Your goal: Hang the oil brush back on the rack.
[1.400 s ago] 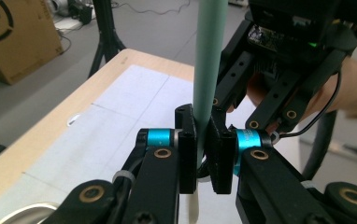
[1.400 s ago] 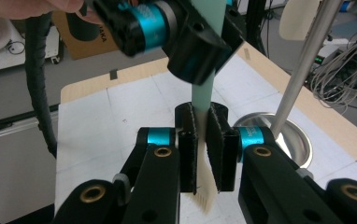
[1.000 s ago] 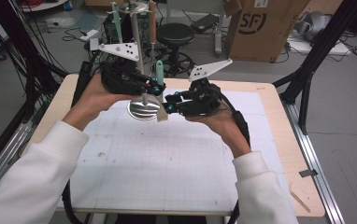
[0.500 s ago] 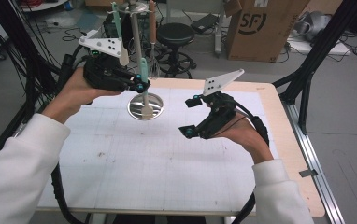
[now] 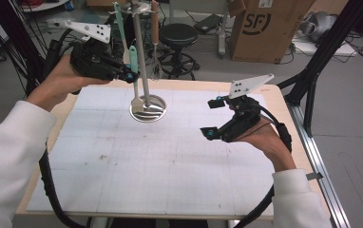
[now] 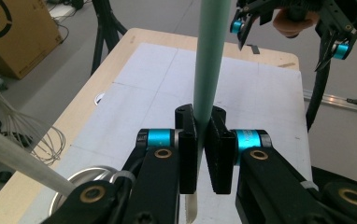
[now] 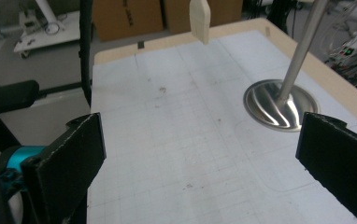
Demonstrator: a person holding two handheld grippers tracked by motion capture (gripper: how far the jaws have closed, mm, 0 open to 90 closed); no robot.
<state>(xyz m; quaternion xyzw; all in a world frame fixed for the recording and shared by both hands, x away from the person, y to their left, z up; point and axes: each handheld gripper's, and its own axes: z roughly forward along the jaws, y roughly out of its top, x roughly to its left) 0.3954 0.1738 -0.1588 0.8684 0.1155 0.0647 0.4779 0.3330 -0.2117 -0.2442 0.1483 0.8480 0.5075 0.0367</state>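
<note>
A spatula with a pale green handle (image 5: 133, 59) and a cream blade (image 5: 137, 102) hangs upright beside the pole (image 5: 141, 57) of a metal utensil stand, its blade just above the round base (image 5: 153, 111). My left gripper (image 5: 131, 76) is shut on the handle (image 6: 209, 60), which runs up between the pads of that gripper (image 6: 203, 140). My right gripper (image 5: 212, 118) is off to the right over the mat; its jaws have just been opening and stand wide with nothing between them (image 7: 202, 158). Ahead of it are the blade tip (image 7: 200, 18) and the stand base (image 7: 279, 107).
A whisk (image 5: 156, 66) and another green utensil (image 5: 119, 23) hang from the stand's top. A white gridded mat (image 5: 170, 161) covers the wooden table. Behind the table are a stool (image 5: 177, 33) and a cardboard box (image 5: 265, 28). Black frame legs stand at both sides.
The right gripper has left the spatula's blade, opened wide and moved right, away from the stand. The left gripper has carried the spatula up and to the left.
</note>
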